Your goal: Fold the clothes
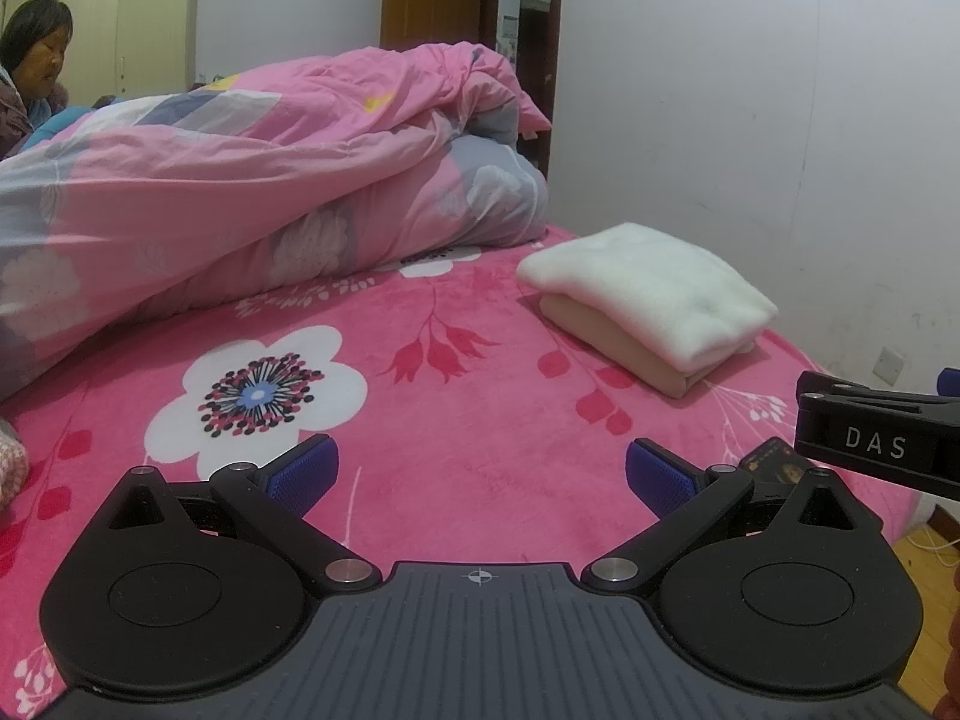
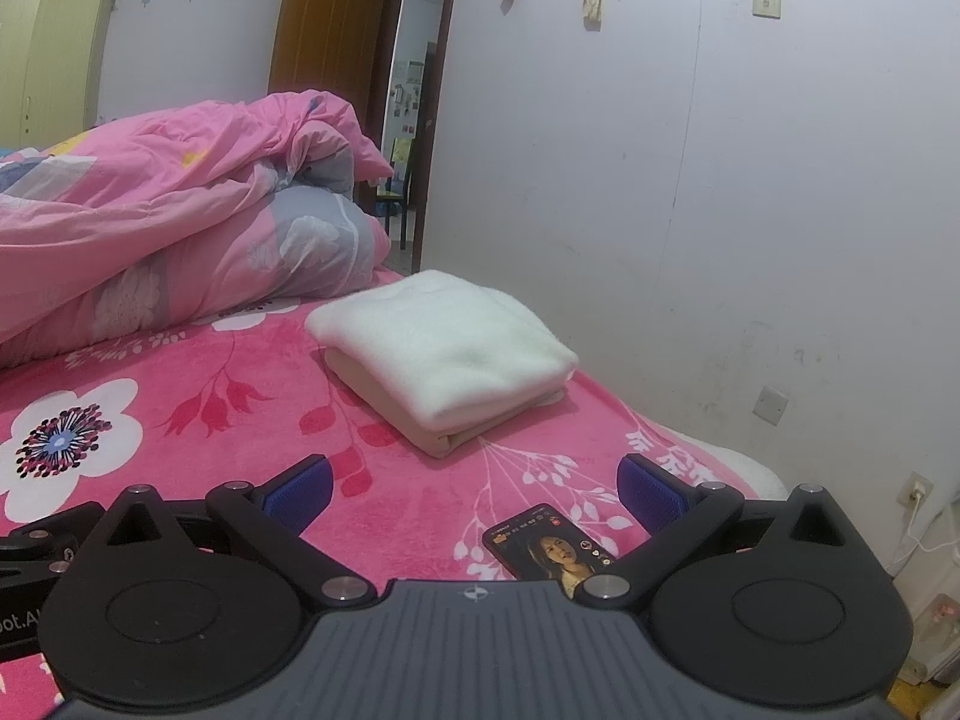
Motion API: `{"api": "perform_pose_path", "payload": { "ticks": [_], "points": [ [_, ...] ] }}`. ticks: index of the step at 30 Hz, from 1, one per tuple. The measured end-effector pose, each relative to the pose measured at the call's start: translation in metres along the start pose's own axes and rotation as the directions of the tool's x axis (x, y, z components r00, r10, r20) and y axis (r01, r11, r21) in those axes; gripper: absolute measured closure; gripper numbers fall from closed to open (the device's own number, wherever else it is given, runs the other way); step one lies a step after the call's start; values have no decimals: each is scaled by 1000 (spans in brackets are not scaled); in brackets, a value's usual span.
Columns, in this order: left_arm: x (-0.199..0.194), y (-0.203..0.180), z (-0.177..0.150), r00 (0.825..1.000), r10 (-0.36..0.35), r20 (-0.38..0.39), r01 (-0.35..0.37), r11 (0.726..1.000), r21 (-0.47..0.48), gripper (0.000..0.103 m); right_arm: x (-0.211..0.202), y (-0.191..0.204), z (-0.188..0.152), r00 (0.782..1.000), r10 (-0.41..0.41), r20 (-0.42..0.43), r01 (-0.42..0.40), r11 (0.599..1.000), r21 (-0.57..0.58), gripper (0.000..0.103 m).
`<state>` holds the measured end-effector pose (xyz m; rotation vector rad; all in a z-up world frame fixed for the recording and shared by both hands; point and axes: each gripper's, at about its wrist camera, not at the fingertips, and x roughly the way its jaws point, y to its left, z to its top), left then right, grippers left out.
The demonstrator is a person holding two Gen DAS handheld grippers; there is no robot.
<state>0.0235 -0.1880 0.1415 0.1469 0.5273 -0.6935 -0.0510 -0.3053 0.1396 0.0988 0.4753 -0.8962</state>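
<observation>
both tools, the left tool (image 1: pixel 480 474) and the right tool (image 2: pixel 474 486), are wide apart, holding nothing. folded white clothes (image 2: pixel 441 354) sit mid frame on the pink bed (image 2: pixel 252 420).

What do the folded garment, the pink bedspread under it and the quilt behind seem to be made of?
Folded garment: the white top layer looks like soft fleece or plush, matte and fuzzy; the beige layer beneath is smoother, perhaps a knit. Bedspread: plush, velvety pile with a slight sheen and a printed flower pattern. Quilt: thin, smooth woven cover, probably cotton, finely creased over padded filling.
</observation>
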Motion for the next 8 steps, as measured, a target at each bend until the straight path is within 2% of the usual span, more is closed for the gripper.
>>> {"api": "perform_pose_path", "payload": {
  "ticks": [8],
  "points": [
    [0,1,-1,1000,1,-1,-1,1000,1,0,1,-1,0,1000,2,0,-2,1000,0,0]
  ]
}}
